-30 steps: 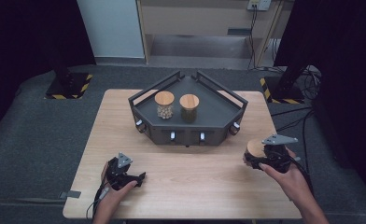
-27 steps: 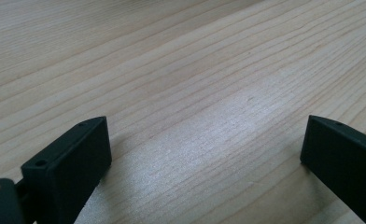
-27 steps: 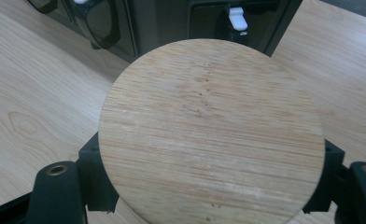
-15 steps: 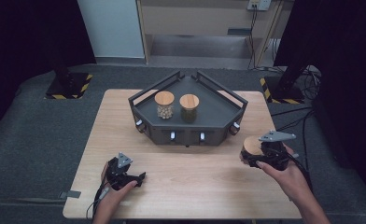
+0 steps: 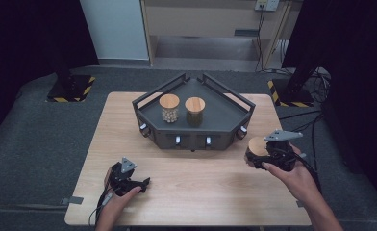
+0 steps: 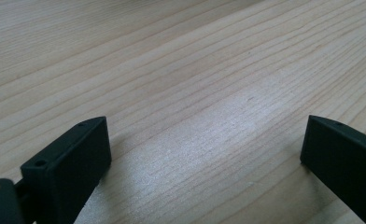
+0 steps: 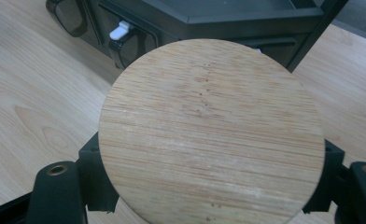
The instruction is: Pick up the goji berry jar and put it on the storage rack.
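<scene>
**Colours on the table**

We see a pale wooden table (image 5: pixel 186 183) with fine straight grain. The tray (image 5: pixel 225 118) is dark grey, with white switches (image 7: pixel 118 31) on its front. Both jars on it wear light bamboo lids (image 5: pixel 169 101). The held jar's lid (image 7: pixel 211 130) is tan, streaked with darker lines and tiny specks. Both grippers' jaws are black.

A light wooden table (image 5: pixel 191 178) carries it all, grain running lengthwise. Toward its far edge sits a dark angular tray rack (image 5: pixel 225 126) with two wooden-lidded jars (image 5: pixel 169 107) up top. At the near left, the left gripper (image 5: pixel 129 179) rests low on the boards, jaws spread over bare wood.
</scene>
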Demonstrator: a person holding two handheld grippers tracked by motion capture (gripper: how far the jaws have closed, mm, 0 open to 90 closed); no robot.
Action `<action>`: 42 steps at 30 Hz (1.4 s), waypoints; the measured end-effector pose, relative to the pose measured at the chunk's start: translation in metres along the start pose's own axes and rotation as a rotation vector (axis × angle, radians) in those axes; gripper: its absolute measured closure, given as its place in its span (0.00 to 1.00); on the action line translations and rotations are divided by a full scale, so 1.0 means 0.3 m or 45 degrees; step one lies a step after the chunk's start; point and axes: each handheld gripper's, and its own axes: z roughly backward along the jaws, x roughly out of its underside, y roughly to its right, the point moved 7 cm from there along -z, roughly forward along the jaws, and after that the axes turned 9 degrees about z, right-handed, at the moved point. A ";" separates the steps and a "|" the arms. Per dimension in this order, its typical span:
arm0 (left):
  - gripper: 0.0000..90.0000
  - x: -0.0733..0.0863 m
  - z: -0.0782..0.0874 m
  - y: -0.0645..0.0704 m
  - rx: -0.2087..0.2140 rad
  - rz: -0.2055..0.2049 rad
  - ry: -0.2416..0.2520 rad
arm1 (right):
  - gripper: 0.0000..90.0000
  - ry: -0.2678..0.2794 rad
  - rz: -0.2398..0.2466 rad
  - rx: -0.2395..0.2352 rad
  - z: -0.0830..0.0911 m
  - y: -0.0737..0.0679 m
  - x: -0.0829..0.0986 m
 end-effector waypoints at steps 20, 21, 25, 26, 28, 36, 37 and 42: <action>0.01 0.000 0.000 0.000 0.000 0.000 0.000 | 0.29 0.012 0.025 -0.038 0.012 0.009 -0.104; 0.01 0.000 0.000 0.000 0.000 0.000 0.000 | 0.29 0.014 0.029 -0.041 0.012 0.011 -0.108; 0.01 0.000 0.000 0.000 0.000 0.000 0.000 | 0.29 0.014 0.031 -0.043 0.014 0.014 -0.130; 0.01 0.000 0.000 0.000 0.000 0.000 0.000 | 0.29 0.016 0.034 -0.044 0.014 0.017 -0.136; 0.01 0.000 0.000 0.000 0.000 0.000 0.000 | 0.29 0.022 0.032 -0.045 0.016 0.020 -0.147; 0.00 0.000 0.000 0.000 0.001 0.000 -0.001 | 0.29 0.029 0.039 -0.050 0.014 0.030 -0.193; 0.01 0.000 0.000 0.000 0.001 0.000 -0.001 | 0.29 0.028 0.041 -0.050 0.014 0.031 -0.197; 0.01 0.000 0.000 0.000 0.001 0.000 -0.001 | 0.29 0.039 0.033 -0.055 0.014 0.039 -0.215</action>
